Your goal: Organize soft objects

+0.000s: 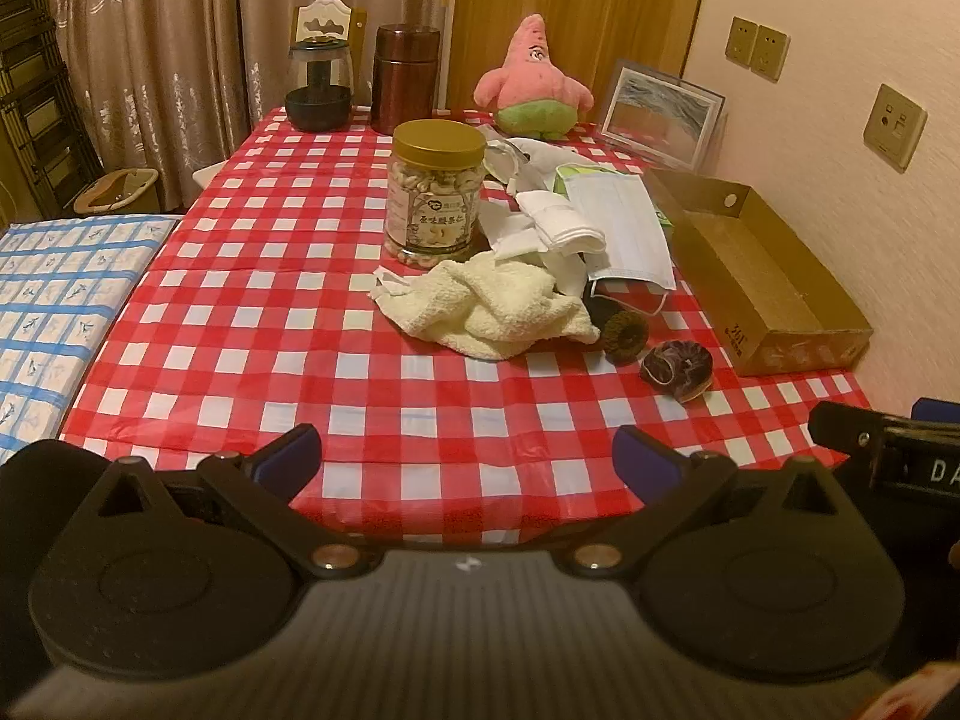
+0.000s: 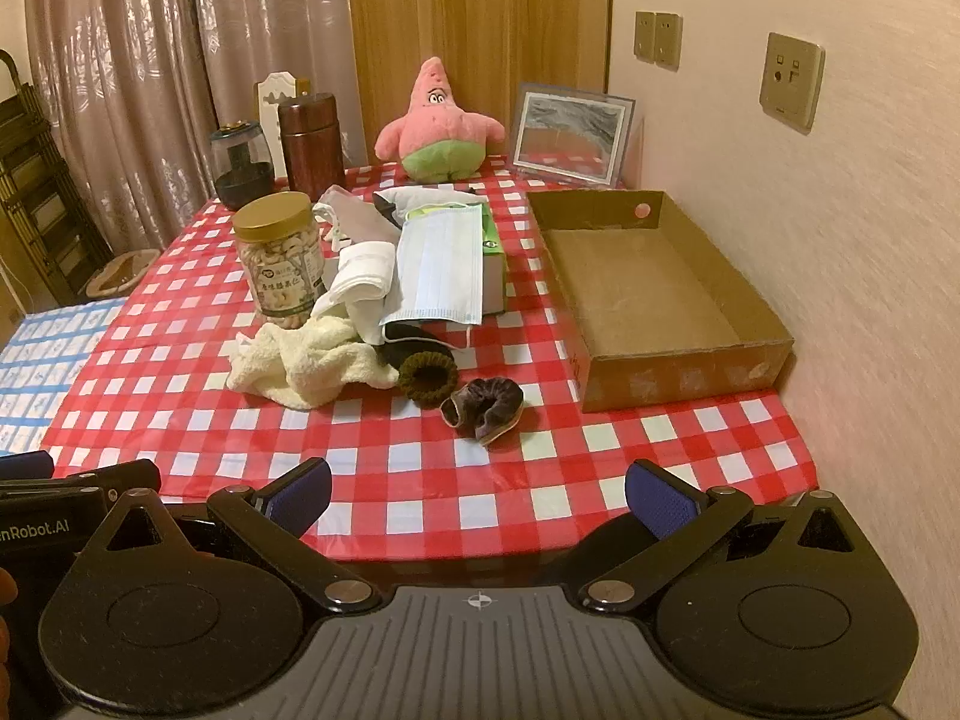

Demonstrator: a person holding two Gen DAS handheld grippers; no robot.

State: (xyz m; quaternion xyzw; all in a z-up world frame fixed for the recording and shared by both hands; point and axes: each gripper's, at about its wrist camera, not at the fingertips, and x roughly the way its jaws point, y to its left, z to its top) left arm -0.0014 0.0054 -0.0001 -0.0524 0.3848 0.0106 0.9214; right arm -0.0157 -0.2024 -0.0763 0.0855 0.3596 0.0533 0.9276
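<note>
I hold my left hand-held gripper (image 1: 467, 456) and right hand-held gripper (image 2: 478, 495) wide open and empty over the near edge of the checked table (image 2: 372, 456). A towel (image 2: 306, 369), mask (image 2: 441, 267) and two scrunchies (image 2: 427, 377) lie mid-table, left of an empty box (image 2: 645, 294). A plush (image 2: 441, 123) sits at the far end.

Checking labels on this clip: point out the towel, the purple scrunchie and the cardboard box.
towel (image 2: 312, 369): right wrist view, middle of the crumpled cream cloth.
purple scrunchie (image 2: 487, 405): right wrist view, its upper velvet fold.
cardboard box (image 2: 678, 381): right wrist view, its near outer wall.
</note>
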